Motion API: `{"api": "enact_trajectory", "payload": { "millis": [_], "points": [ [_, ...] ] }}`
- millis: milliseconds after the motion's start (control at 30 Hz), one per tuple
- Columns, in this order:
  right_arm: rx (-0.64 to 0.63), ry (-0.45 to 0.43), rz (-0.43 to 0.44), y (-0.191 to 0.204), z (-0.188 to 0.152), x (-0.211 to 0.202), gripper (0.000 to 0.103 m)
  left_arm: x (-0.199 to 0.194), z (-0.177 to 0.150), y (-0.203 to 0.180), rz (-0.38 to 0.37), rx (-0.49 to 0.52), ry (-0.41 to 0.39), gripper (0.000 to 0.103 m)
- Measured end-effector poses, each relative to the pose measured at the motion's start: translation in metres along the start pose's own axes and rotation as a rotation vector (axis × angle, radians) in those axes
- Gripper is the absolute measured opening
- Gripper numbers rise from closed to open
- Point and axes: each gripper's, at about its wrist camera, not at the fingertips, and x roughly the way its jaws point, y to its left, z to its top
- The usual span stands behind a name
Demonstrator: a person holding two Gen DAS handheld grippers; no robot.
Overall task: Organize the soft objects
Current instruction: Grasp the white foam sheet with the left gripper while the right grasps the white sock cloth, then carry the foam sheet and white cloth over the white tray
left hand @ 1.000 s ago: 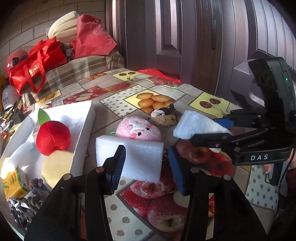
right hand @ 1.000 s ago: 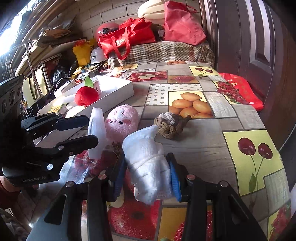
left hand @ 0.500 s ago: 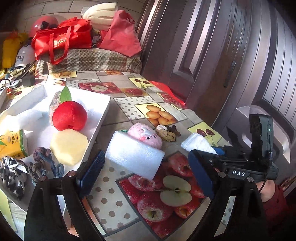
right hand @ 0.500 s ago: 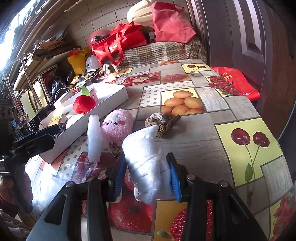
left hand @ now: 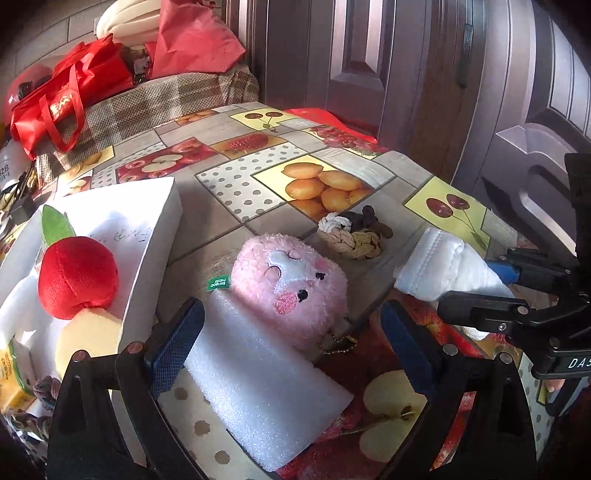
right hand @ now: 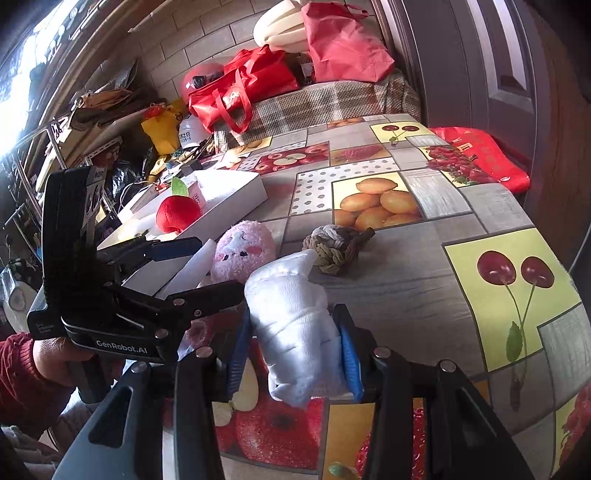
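The right claw [right hand: 293, 354] is clamped on one white rolled cloth [right hand: 295, 325], its two blue pads pressed against either side of the bundle, which is held just above the surface [right hand: 406, 280]. The left claw [left hand: 291, 345] stands wide, gripping nothing, with one white foam block [left hand: 266, 387] lying between its two fingers; the left finger [left hand: 173, 343] sits at the block's near end (whether it touches is hard to tell).

Just behind the foam block, and touching it, lies one pink plush toy [left hand: 291, 288] with an embroidered face, a green tag and a small bead chain. Beyond it sits one knotted rope ball [left hand: 351, 236], apart from the plush, on the fruit-patterned cloth that covers the surface.

To the left stands one white tray [left hand: 162, 221]. In it I count one red plush apple [left hand: 77, 277] with a green leaf, one pale yellow round sponge [left hand: 88, 339] touching the apple's near side, one white foam piece at the far left edge, one yellow carton and a grey braided cord at the near corner.

At the far end of the surface two red bags [left hand: 74, 85] rest on a plaid-covered heap, with a stack of cream foam sheets [right hand: 280, 26] behind them.
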Motion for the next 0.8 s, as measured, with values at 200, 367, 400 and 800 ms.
{"api": "enact_trajectory", "payload": {
  "millis": [200,367,400,800],
  "points": [
    [0.027,0.0,-0.013,-0.004,0.001,0.001,0.044,-0.008,-0.017,-0.016,-0.054,0.059,0.029,0.088],
    [0.026,0.011,-0.021,-0.004,0.001,0.002,0.045,-0.036,-0.037,-0.02,-0.089,0.069,0.011,0.074],
    [0.025,0.01,-0.021,-0.004,0.001,0.002,0.045,-0.043,-0.041,-0.019,-0.079,0.056,-0.001,0.075],
    [0.032,0.002,-0.017,-0.006,0.001,0.0,0.046,-0.034,-0.049,-0.017,0.074,-0.099,0.095,0.08]
  ]
}}
